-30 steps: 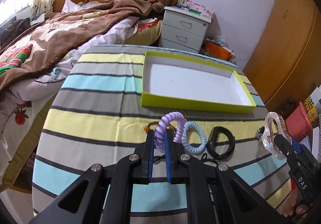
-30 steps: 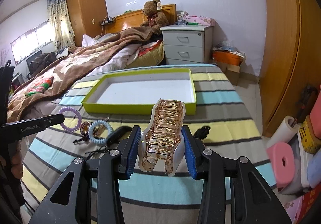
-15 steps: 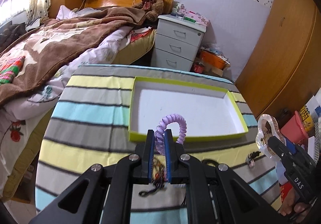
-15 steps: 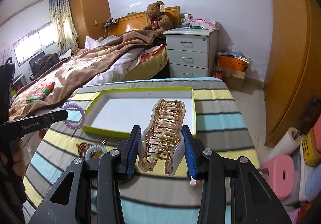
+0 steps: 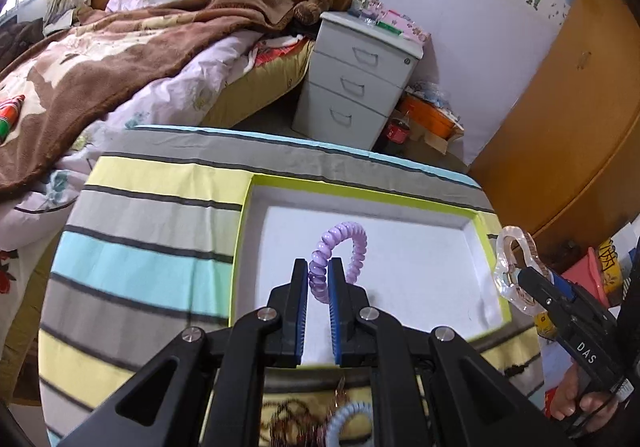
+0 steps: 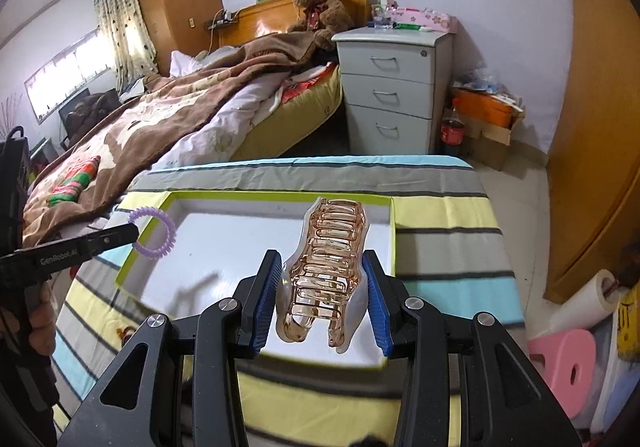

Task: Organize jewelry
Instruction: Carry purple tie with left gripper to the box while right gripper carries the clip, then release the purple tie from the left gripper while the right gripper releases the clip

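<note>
"GenRobot.AI" left tool [image 5: 319, 275] grips purple coil [image 5: 340, 247]

Bright window [image 6: 68, 75] daylight, fisheye-warped edges, dark corners, slight blur

The spiral hair tie [image 5: 340, 247] is lilac, the claw clip [image 6: 326, 279] clear amber-pink. The tray [image 5: 490, 247] has a lime-green rim and white floor. The tablecloth [image 5: 152, 231] is striped yellow, grey and aqua (thin dark lines between).
</note>
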A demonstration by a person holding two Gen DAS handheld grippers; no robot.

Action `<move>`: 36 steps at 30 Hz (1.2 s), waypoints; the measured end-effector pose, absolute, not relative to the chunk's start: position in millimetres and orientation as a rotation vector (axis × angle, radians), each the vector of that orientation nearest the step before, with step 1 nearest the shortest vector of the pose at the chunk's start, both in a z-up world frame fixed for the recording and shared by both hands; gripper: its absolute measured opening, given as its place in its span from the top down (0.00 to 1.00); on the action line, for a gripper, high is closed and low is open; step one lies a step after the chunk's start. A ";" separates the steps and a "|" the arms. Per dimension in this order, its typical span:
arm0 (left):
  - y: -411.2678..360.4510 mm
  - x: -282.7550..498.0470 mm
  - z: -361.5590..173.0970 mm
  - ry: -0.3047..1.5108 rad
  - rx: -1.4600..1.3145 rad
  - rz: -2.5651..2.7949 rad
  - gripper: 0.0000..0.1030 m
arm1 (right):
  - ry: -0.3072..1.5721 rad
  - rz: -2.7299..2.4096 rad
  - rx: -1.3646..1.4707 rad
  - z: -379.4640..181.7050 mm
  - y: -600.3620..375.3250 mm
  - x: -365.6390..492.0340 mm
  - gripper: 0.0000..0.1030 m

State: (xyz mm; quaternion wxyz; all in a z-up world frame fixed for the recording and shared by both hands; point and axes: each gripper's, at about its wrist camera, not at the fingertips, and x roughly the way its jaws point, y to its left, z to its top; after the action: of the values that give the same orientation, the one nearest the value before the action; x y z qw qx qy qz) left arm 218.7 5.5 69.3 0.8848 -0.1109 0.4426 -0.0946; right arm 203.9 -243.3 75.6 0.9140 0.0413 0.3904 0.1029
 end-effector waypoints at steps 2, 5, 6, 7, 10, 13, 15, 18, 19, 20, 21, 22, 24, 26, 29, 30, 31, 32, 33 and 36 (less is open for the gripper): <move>5.1 230.1 63.0 0.938 -0.237 -0.188 0.90 | 0.820 0.205 0.106 69.9 -247.5 215.9 0.59; 4.2 242.3 55.7 0.954 -0.242 -0.185 0.90 | 0.832 0.182 0.090 63.2 -249.7 229.6 0.59; 3.7 246.2 53.6 0.958 -0.239 -0.186 0.90 | 0.833 0.181 0.080 61.0 -249.8 233.1 0.59; 2.8 250.1 51.5 0.961 -0.236 -0.188 0.90 | 0.834 0.180 0.070 60.1 -248.7 235.3 0.59; 1.0 260.2 44.0 0.980 -0.228 -0.181 0.90 | 0.841 0.170 0.040 54.8 -246.6 242.7 0.59; -0.5 268.7 37.2 0.995 -0.230 -0.177 0.90 | 0.840 0.172 0.030 51.7 -245.6 247.7 0.59; -0.1 272.5 33.4 1.004 -0.234 -0.173 0.90 | 0.841 0.170 0.017 49.2 -244.7 250.9 0.59; -0.1 277.0 28.3 1.012 -0.230 -0.163 0.90 | 0.847 0.171 0.002 45.9 -243.5 255.3 0.59; 0.0 278.7 26.9 1.014 -0.229 -0.158 0.90 | 0.847 0.172 -0.001 45.0 -243.2 256.1 0.59; 0.2 278.8 25.9 1.017 -0.230 -0.153 0.90 | 0.847 0.173 -0.002 44.1 -242.8 256.9 0.59; -0.3 280.2 24.7 1.019 -0.227 -0.152 0.90 | 0.849 0.175 -0.001 43.3 -242.7 256.7 0.59; -0.8 280.8 23.7 1.021 -0.222 -0.150 0.90 | 0.851 0.175 -0.001 42.3 -241.7 257.4 0.59; -2.1 282.9 21.1 1.031 -0.212 -0.145 0.90 | 0.856 0.171 -0.003 40.0 -241.3 259.9 0.59; -1.7 283.8 19.9 1.028 -0.208 -0.137 0.90 | 0.852 0.171 -0.005 38.7 -241.1 260.8 0.59; -2.4 283.4 20.4 1.021 -0.192 -0.129 0.90 | 0.848 0.171 -0.009 38.4 -240.9 261.3 0.59; -2.6 283.4 20.3 1.021 -0.191 -0.130 0.90 | 0.847 0.170 -0.013 38.3 -240.9 261.7 0.59; -3.0 283.1 20.4 1.021 -0.190 -0.130 0.90 | 0.846 0.170 -0.015 38.2 -240.2 261.5 0.59; -2.9 283.7 20.2 1.021 -0.190 -0.129 0.89 | 0.844 0.169 -0.019 38.2 -240.0 261.3 0.59; -3.0 283.6 20.4 1.021 -0.188 -0.130 0.89 | 0.842 0.168 -0.021 38.1 -240.0 261.2 0.59; -3.6 284.1 19.7 1.021 -0.179 -0.131 0.88 | 0.843 0.161 -0.019 37.7 -239.4 261.0 0.59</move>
State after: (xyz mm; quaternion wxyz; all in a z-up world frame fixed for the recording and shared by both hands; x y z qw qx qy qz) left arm 284.1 -3.6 19.7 0.8666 -0.0853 0.4877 -0.0625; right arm 261.0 -239.4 37.7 0.9092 -0.0094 0.4089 0.0779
